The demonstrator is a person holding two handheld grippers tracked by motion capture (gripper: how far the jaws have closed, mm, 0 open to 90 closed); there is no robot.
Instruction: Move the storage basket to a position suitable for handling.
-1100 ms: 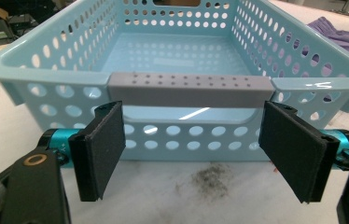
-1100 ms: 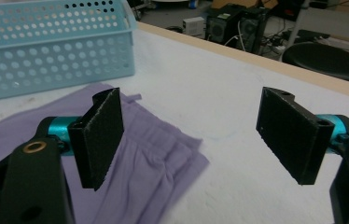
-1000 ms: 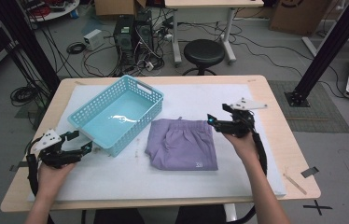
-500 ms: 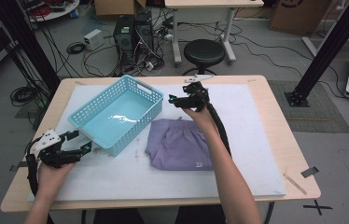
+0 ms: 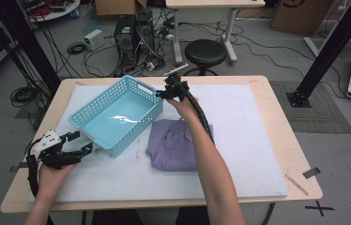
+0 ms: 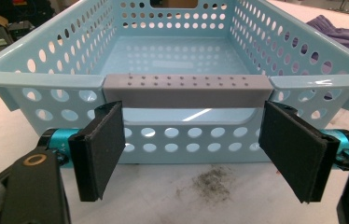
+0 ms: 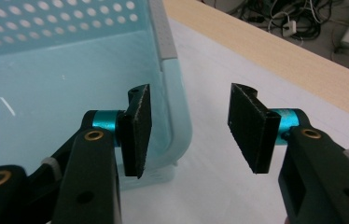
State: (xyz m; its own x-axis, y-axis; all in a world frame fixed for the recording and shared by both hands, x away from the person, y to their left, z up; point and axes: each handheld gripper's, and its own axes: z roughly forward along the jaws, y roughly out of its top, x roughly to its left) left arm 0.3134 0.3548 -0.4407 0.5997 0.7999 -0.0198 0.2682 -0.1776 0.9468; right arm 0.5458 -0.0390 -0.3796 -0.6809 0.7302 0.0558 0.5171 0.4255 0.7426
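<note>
Light blue perforated basket (image 5: 117, 115) on the white mat (image 5: 253, 140) toward the table's (image 5: 277, 89) far left corner, left gripper (image 5: 72, 145) fingers wide apart just beside its near grey handle (image 6: 186, 88), right gripper (image 5: 164, 93) fingers parted astride its far right corner, purple cloth (image 5: 176, 145) mid-table.

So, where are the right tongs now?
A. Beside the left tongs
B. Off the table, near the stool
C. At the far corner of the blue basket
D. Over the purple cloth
C: the open right tongs straddle the far corner rim of the blue basket.
</note>
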